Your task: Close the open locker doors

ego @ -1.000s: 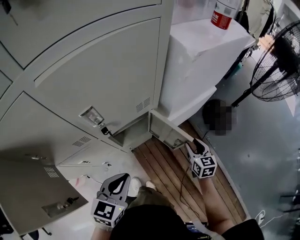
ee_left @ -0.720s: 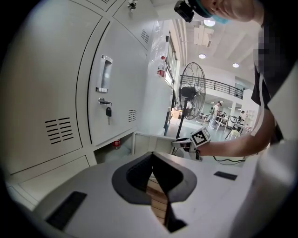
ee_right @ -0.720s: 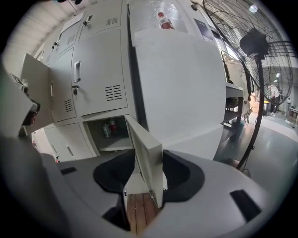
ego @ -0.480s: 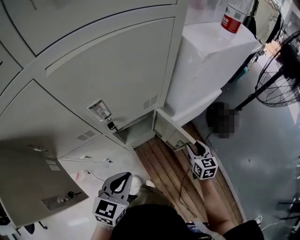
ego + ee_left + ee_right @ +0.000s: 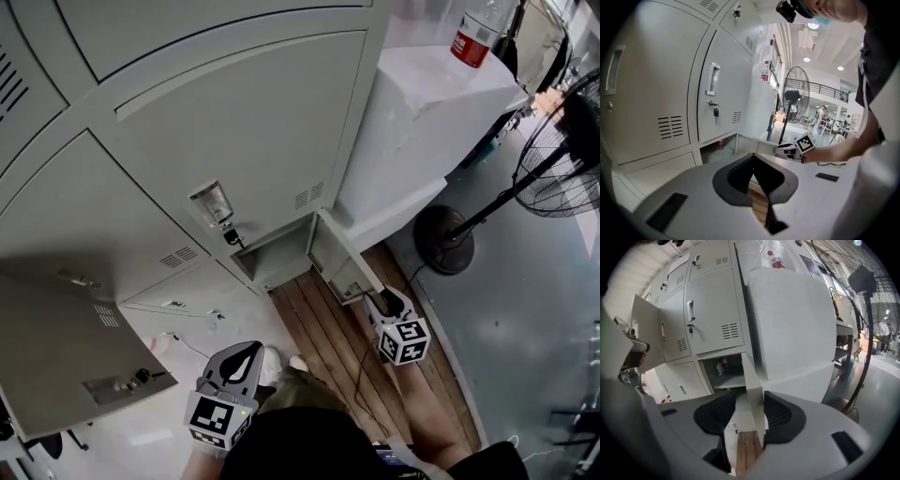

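Note:
A small bottom locker door (image 5: 339,262) stands swung out from its open compartment (image 5: 278,253). My right gripper (image 5: 384,300) is at that door's free edge. In the right gripper view the door (image 5: 753,380) passes edge-on between the open jaws of the right gripper (image 5: 749,401), close to the right pad. My left gripper (image 5: 246,354) hangs low beside the person's leg, apart from the lockers. Its jaws meet at the tips of the left gripper (image 5: 753,159), holding nothing. A larger locker door (image 5: 66,352) hangs open at the far left.
A white cabinet (image 5: 422,122) with a red-labelled bottle (image 5: 473,37) on top stands right of the lockers. A floor fan (image 5: 562,150) is further right. Wooden planks (image 5: 328,347) lie below the small door. A small can (image 5: 723,365) sits inside the open compartment.
The head view has swung so the lockers sit further right and lower. My right gripper stays at the small door's edge, a little lower. The left gripper has barely moved.

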